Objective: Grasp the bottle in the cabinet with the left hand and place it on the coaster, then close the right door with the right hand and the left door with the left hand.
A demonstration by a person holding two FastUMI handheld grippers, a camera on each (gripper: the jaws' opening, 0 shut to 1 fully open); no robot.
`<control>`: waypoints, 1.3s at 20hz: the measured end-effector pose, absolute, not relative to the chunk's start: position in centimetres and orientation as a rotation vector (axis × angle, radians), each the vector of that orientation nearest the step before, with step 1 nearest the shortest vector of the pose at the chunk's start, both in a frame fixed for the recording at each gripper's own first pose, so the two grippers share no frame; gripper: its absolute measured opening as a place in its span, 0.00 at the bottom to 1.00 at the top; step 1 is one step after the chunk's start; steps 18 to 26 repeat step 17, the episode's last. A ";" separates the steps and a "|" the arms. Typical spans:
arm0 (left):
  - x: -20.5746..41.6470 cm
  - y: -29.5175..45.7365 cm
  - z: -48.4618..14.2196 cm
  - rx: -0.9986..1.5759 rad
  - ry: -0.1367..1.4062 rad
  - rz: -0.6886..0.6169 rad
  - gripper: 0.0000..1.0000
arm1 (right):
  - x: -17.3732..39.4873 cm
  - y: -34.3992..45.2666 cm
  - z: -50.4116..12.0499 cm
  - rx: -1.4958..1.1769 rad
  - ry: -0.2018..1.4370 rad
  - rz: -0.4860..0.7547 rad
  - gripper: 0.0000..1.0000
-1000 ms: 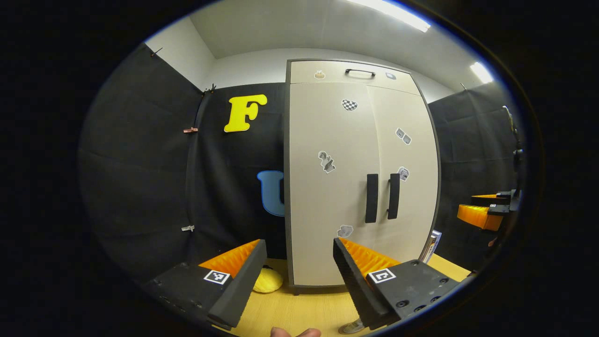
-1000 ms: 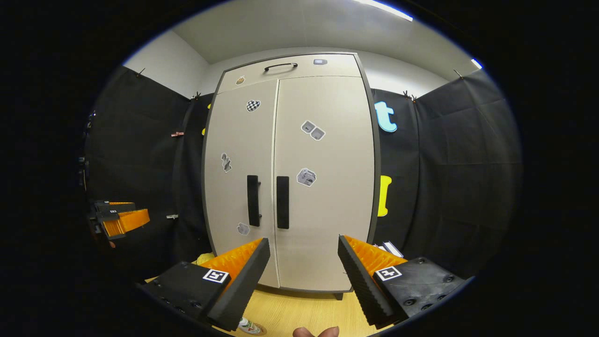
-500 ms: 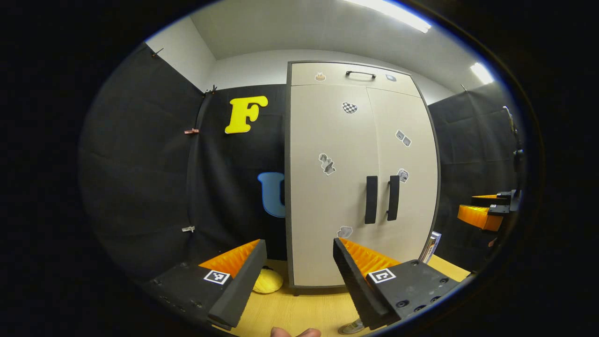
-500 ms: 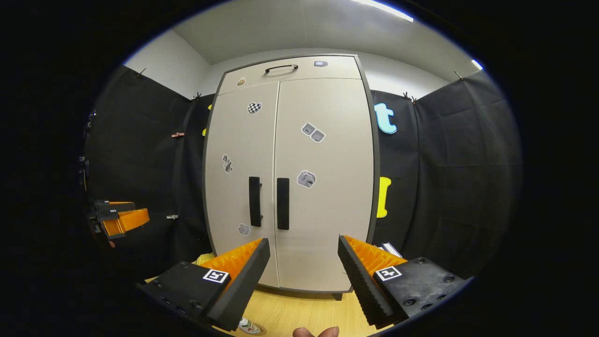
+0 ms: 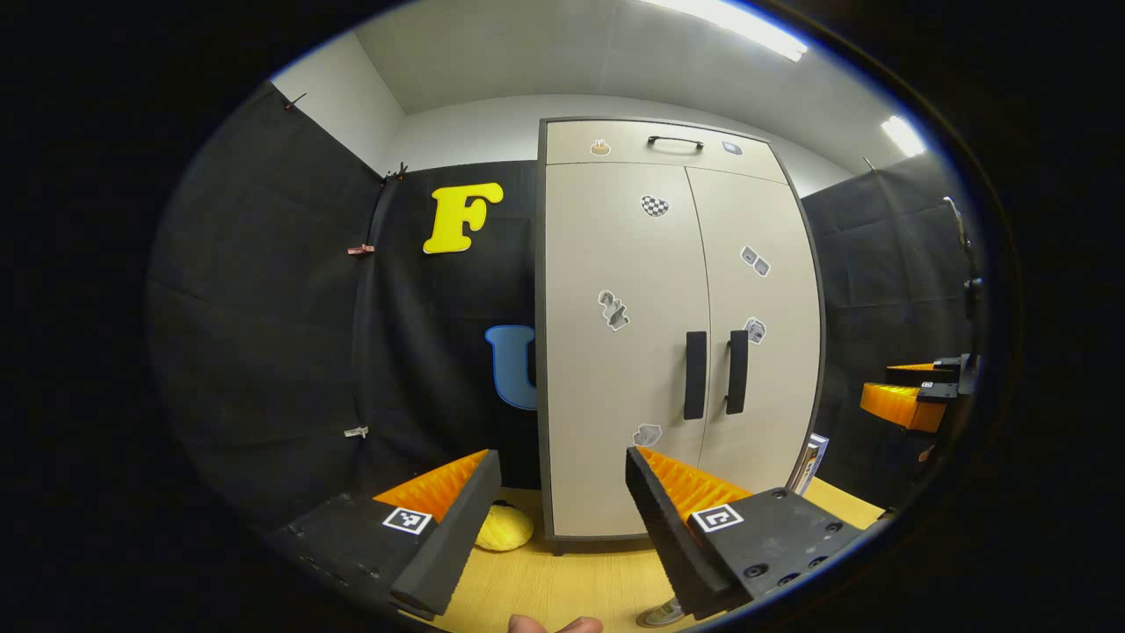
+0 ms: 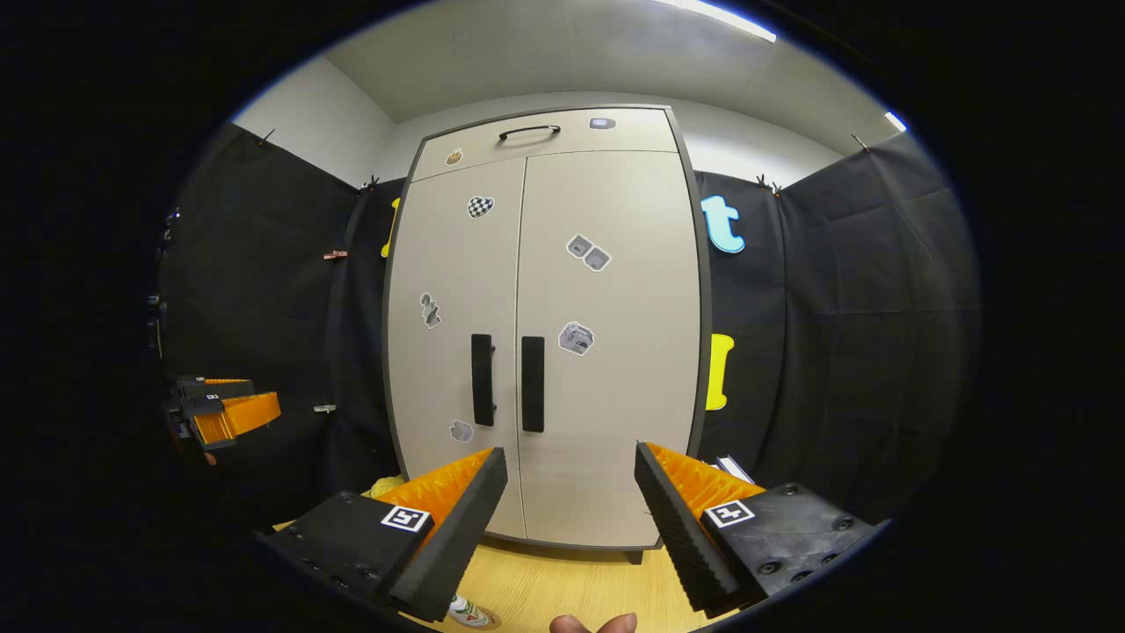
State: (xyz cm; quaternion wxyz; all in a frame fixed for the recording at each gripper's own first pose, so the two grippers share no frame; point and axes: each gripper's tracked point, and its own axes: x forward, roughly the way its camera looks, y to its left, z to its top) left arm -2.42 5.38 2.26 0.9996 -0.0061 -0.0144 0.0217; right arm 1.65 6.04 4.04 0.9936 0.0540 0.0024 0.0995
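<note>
The bottle is hidden: both cabinet (image 6: 545, 352) doors are closed, handles (image 6: 507, 382) side by side at the middle seam. The left gripper (image 5: 562, 519) and right gripper (image 6: 569, 519) hang spread and empty above the worktop's (image 6: 562, 589) front edge. Likely risk: a finger catching both handles at once

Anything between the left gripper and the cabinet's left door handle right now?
No. In the left gripper view, the left gripper is open, with only bare tabletop and door face before the handle.
</note>
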 end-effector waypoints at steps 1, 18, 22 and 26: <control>-2.4 5.4 2.2 -0.013 -0.029 0.043 0.92 | 1.6 6.0 4.0 0.108 0.005 0.200 0.97; -2.3 6.1 2.6 -0.009 -0.038 0.048 0.92 | 1.8 6.7 4.4 0.104 -0.002 0.207 0.97; -2.3 6.1 2.6 -0.009 -0.038 0.048 0.92 | 1.8 6.7 4.4 0.104 -0.002 0.207 0.97; -2.3 6.1 2.6 -0.009 -0.038 0.048 0.92 | 1.8 6.7 4.4 0.104 -0.002 0.207 0.97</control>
